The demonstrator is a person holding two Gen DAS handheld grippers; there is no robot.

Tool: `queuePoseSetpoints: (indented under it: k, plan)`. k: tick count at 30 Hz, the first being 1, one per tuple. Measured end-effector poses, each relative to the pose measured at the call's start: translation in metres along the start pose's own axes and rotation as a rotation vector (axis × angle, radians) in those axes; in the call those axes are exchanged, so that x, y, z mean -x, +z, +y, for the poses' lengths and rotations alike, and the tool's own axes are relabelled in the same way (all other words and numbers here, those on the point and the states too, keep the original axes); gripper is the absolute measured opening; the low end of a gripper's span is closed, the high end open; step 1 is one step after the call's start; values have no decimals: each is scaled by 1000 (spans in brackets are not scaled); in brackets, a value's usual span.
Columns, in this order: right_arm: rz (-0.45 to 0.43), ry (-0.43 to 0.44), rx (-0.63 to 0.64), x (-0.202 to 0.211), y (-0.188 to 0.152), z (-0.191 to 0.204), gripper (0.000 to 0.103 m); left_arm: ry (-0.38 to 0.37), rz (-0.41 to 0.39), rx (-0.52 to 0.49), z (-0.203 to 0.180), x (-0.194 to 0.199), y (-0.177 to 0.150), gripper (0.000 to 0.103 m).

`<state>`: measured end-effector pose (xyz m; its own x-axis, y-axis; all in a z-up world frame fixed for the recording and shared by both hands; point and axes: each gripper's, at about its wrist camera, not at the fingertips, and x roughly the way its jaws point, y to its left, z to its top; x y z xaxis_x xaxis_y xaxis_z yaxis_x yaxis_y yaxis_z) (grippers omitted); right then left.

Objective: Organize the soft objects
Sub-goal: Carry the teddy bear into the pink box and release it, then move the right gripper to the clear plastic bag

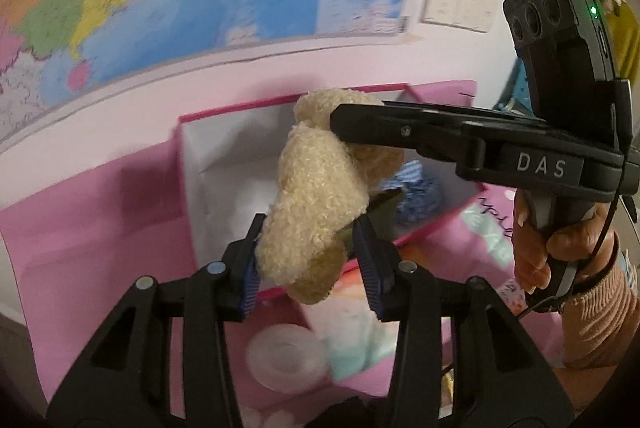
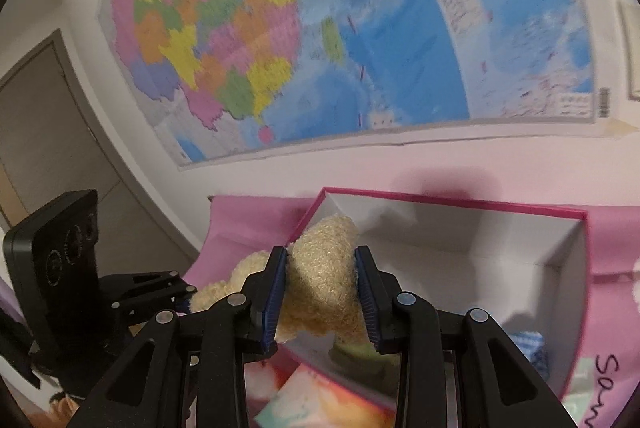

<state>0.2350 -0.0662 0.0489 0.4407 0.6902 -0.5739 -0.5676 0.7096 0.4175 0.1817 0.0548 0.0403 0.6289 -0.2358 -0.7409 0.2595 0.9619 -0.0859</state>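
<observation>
Partway: cream curly-fleece plush toy (image 1: 316, 188) pinched by left gripper (image 1: 308, 252) and right gripper (image 2: 320, 288), above pink-rimmed white box (image 2: 440, 196); blue-white knit (image 1: 416, 196) inside at 3 o'clock.

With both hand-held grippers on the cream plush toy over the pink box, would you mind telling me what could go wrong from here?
1. Both the left hand-held gripper and the right hand-held gripper pinch the plush toy; uneven release could swing it outside the pink box.
2. The toy hangs near the box's rim, so it might catch there.
3. It could land on the blue-and-white cloth item already inside, leaving the box untidy.
</observation>
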Motion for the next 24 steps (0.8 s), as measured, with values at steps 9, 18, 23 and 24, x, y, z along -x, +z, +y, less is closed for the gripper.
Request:
queuePoseSetpoints:
  k: [9,18,23,24]
  plan:
    - [101,-48,-19,-59,-1,-10,40,31,53,71,31,-26,1,45]
    - [121,-139,-37,-54,-10,-24,52,80,8,84,29,-15,-7,45]
    - [71,-69,18,-1,-26,-7,52,81,-64,90,23,16,-24,50]
    - [63,-50,22,8,-29,-4,52,80,-79,88,23,21,-27,51]
